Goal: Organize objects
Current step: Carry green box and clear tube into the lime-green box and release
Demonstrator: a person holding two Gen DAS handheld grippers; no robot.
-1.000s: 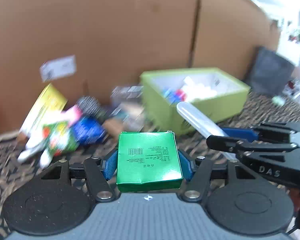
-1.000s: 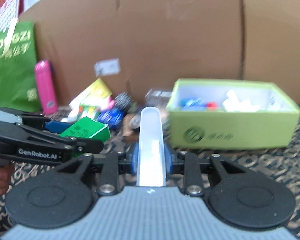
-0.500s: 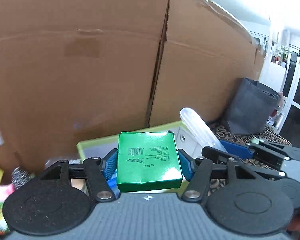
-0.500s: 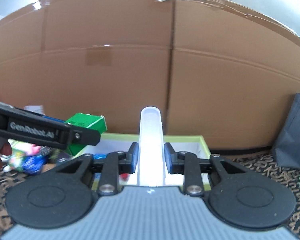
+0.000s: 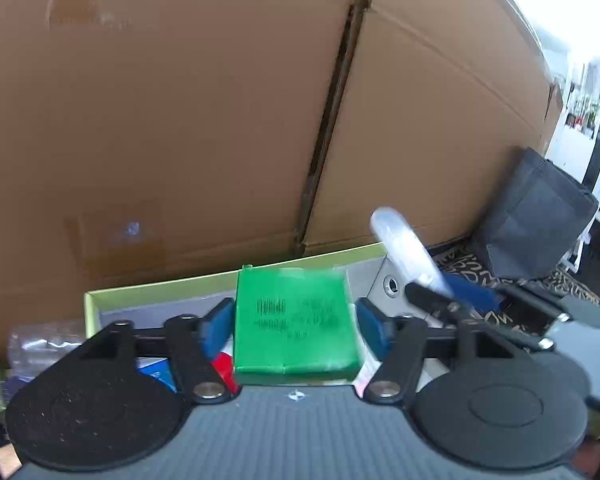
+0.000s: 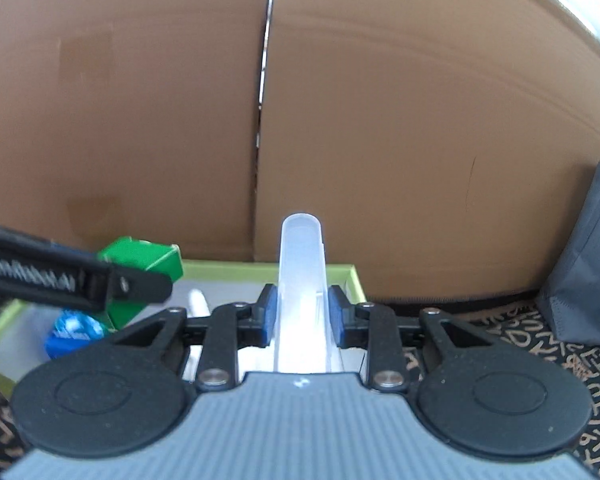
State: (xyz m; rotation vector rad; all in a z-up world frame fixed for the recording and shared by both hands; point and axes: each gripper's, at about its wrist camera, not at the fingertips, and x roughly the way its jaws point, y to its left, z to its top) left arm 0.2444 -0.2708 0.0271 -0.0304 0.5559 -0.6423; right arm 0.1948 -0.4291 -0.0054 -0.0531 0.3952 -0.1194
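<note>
Left gripper (image 5: 296,318): closed on the green box (image 5: 296,320) — the blue pads are pressed against both of its sides, and the box is carried flat, printed face up.
Right gripper (image 6: 302,314): clamped on the translucent tube (image 6: 302,280), which is held pointing forward between the pads.
What has changed: a second ago the cluttered pile was in view with the lime-green bin well ahead; now the pile is all but gone from both views and the bin's rim (image 5: 160,286) is seen just beneath the green box.
Bin (image 6: 350,274): its grey interior is now looked into from above — a blue item (image 6: 74,332) and a white piece are seen inside.
Backdrop: the cardboard wall (image 6: 380,120) is filling most of both views.
Meaning for the task: both loads are judged to have been brought over the bin; release is the step in hand.
Risk: the two grippers are crowded close together, so a staggered drop may be needed.
</note>
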